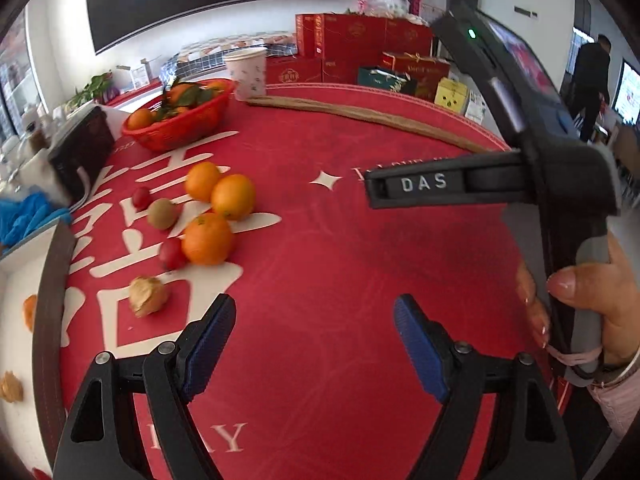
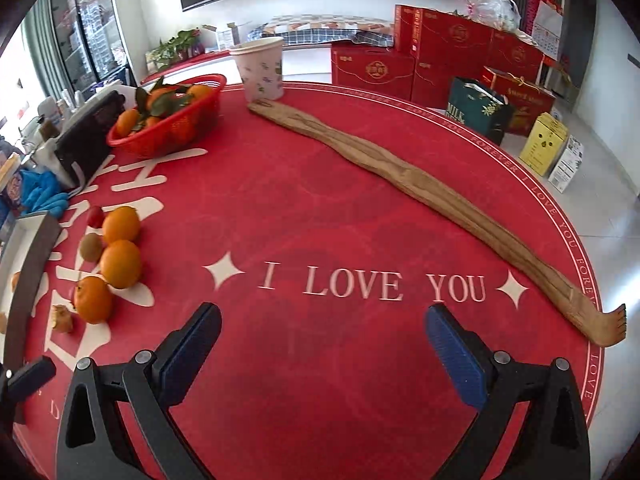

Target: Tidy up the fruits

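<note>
Both tongs are wide open and hold nothing: the left tongs (image 1: 314,312) hang over the bare red table (image 1: 340,280), and the right tongs (image 2: 322,322) hang over the same cloth just below the words "I LOVE YOU". The loose fruit lies in a small group at the left side of the table — three oranges (image 1: 207,239), a kiwi (image 1: 161,213), two small red fruits (image 1: 173,253) and a papery husk fruit (image 1: 147,295), most of them touching or just beside one another. Further back stands a red basket (image 1: 180,136) which already has oranges with leaves in it, and at the left edge there is a white tray (image 1: 16,320) with a dark rim, where a few small pieces seem to lie. I judge that the work is at its start, or between two picks, since no fruit is in either tongs. The next move probably calls for the left tongs to go left and forward toward the group — the husk fruit is nearest — and to close around one fruit without pushing its neighbours, because round fruit rolls easily. Whether the fruit goes to the basket or the tray, I cannot tell. A long wooden stick (image 2: 420,196) and a paper cup (image 2: 262,68) are well apart from the fruit.
</note>
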{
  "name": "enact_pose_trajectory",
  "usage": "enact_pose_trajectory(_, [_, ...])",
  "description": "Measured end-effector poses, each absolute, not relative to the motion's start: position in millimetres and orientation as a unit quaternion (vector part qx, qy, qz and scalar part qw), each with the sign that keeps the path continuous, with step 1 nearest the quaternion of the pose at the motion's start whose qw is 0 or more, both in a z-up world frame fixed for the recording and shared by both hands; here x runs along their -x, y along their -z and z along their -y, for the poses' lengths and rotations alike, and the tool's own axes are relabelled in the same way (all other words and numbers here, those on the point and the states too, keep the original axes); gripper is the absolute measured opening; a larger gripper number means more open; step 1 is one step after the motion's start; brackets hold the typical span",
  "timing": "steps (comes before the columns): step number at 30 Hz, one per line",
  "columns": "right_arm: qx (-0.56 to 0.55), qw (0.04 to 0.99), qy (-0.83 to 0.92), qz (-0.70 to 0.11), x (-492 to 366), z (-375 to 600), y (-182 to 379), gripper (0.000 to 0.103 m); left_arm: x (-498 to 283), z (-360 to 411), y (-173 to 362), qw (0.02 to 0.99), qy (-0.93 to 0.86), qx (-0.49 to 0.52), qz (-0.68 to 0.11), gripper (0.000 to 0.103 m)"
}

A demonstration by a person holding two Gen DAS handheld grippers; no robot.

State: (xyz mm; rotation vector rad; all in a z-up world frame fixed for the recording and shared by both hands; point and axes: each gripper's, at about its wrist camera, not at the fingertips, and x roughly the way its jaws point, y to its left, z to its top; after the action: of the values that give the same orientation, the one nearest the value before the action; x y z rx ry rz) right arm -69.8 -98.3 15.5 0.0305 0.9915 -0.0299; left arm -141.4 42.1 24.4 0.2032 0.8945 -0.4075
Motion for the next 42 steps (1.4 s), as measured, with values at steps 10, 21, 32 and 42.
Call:
enact_pose_trajectory(10, [-0.024, 0.867, 0.075, -0.492, 66, 131, -6, 0.102, 76, -4, -8, 0.876, 0.174, -0.089, -0.441, 0.103])
enact_pose_trajectory(21, [-0.030, 0.871, 0.089, -0.482, 63, 130, -4, 0.102, 66, -10, -7, 0.871, 0.174, -0.063, -0.455, 0.103])
enact_pose_trajectory(32, [-0.037, 0.876, 0.108, -0.469, 64, 125, -3, 0.102, 64, -9, -7, 0.871, 0.173, -0.064, -0.455, 0.103])
enact_pose_trajectory(42, [-0.038, 0.876, 0.108, -0.468, 64, 125, -3, 0.102, 63, -9, -7, 0.871, 0.173, -0.064, -0.455, 0.103])
